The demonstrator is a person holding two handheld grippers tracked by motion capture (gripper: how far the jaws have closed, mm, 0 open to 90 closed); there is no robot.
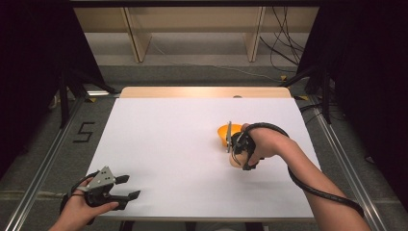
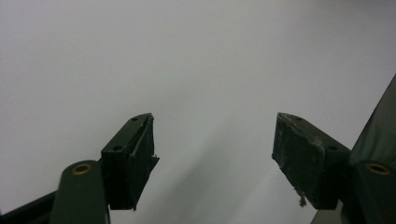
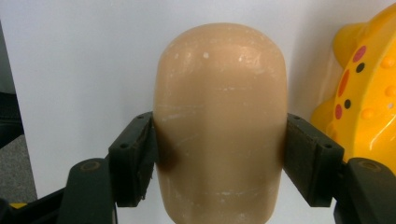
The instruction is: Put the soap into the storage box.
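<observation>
A tan, rounded, loaf-shaped object (image 3: 219, 93) stands between the jaws of my right gripper (image 3: 219, 144), and both pads press on its sides. In the high view this gripper (image 1: 236, 150) is right of the table's centre, and a bit of the tan object (image 1: 234, 162) peeks out beneath it. Right beside it lies a yellow-orange toy (image 3: 369, 98) with coloured dots and bumps, seen as an orange shape (image 1: 223, 133) just beyond the gripper. My left gripper (image 1: 128, 186) rests near the front left corner. Its jaws stand wide apart over the bare white surface (image 2: 212, 135).
A white sheet (image 1: 168, 139) covers the table, with a wooden strip along the far edge (image 1: 204, 92). Beyond stand wooden shelf legs (image 1: 137, 41) and loose cables (image 1: 284, 45). Metal rails (image 1: 48, 154) run along both sides on the floor.
</observation>
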